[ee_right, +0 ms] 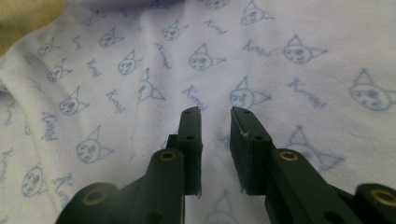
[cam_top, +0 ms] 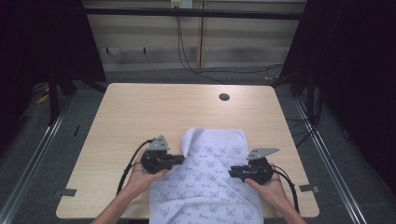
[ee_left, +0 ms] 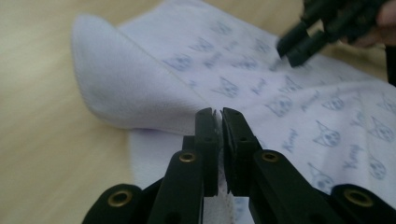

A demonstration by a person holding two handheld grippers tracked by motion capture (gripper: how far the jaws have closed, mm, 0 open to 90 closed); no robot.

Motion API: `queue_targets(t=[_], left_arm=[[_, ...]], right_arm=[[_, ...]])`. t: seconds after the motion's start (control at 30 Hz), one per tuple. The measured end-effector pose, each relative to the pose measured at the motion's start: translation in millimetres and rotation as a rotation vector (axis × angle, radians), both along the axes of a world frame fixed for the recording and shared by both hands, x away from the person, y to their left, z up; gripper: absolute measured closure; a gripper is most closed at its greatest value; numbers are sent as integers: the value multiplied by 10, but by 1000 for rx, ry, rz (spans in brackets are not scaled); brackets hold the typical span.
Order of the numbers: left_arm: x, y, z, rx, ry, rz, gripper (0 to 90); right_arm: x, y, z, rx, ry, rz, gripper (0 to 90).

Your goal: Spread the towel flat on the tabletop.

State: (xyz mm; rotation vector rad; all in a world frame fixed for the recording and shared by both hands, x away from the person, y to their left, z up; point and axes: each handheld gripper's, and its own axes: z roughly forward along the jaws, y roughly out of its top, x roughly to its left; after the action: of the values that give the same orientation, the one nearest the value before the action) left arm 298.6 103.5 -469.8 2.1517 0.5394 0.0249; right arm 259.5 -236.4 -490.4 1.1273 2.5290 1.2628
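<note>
Towel [ee_left: 140, 88] edge (folded) in left claw [ee_left: 218, 114]

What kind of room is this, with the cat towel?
Probably a workshop or lab set up for filming, not a home. A bare light wooden table stands between dark curtains, black cables hang down the back wall, and metal rails run along the grey floor.

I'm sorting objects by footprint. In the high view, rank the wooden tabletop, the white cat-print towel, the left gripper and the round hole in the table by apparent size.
1. Light wooden tabletop
2. White towel with blue cat prints
3. Black left gripper, jaws shut on the towel's edge
4. Small dark round hole
</note>
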Motion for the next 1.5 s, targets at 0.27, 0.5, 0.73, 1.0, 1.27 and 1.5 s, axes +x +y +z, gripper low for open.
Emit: queue_targets(t=[0.27, 0.5, 0.73, 1.0, 1.27, 1.5], left_arm=[[-10, -117, -44, -5, 38, -18, 718], [437, 21, -117, -97, 108, 137, 710], [648, -132, -313, -78, 150, 151, 617], [644, -240, -381, -49, 119, 160, 583], [600, -244, -252, -88, 42, 173, 595], [623, -361, -367, -34, 80, 141, 615]], right_arm=[[2, -54, -5, -1, -10, -10, 712], [32, -9, -71, -29, 15, 3, 697], [34, -4, -88, -34, 20, 9, 680], [12, -14, -90, -40, 28, 12, 674], [20, -7, -94, -40, 33, 12, 667], [20, -6, -93, -38, 32, 16, 662]])
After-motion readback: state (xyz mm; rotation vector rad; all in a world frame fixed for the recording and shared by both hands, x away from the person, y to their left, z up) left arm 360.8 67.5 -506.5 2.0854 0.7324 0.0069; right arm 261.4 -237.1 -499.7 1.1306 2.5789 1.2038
